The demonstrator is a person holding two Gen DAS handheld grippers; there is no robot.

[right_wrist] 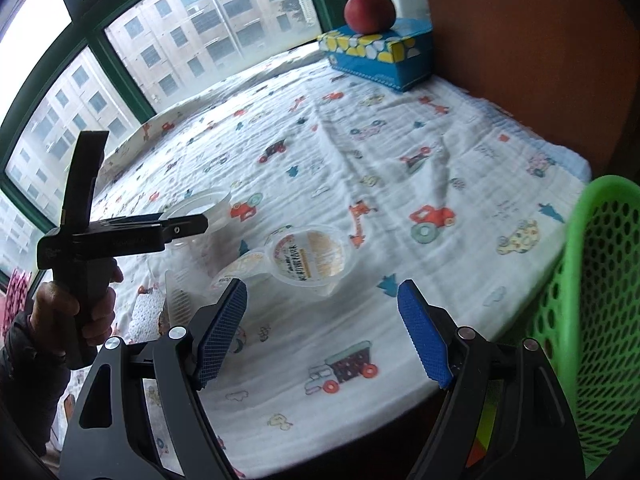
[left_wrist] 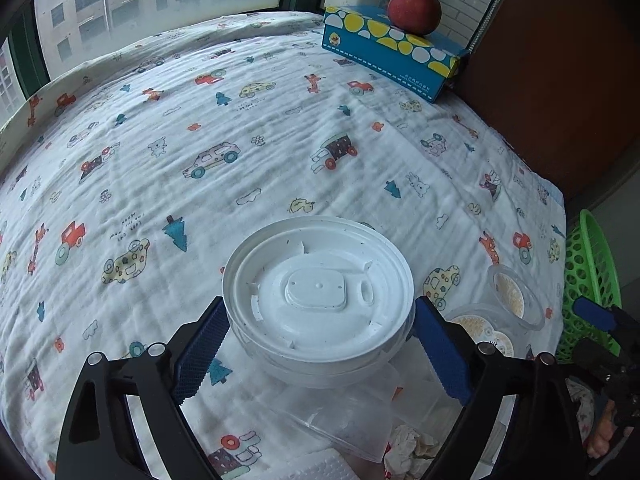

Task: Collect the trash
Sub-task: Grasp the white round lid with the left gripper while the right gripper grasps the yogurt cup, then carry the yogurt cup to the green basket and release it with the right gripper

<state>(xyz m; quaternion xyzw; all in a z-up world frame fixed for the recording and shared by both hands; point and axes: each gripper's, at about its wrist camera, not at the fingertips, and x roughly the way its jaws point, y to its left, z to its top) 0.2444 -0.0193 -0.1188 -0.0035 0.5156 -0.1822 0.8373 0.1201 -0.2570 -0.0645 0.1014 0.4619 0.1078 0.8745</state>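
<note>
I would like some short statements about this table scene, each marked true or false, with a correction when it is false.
1. A red apple rests on the blue tissue box. True.
2. The right gripper holds a plastic cup. False: its open jaws are empty.
3. The white lid sits between the fingers of the left gripper. True.
4. The green basket stands in the middle of the table. False: it is at the table's right edge.
</note>
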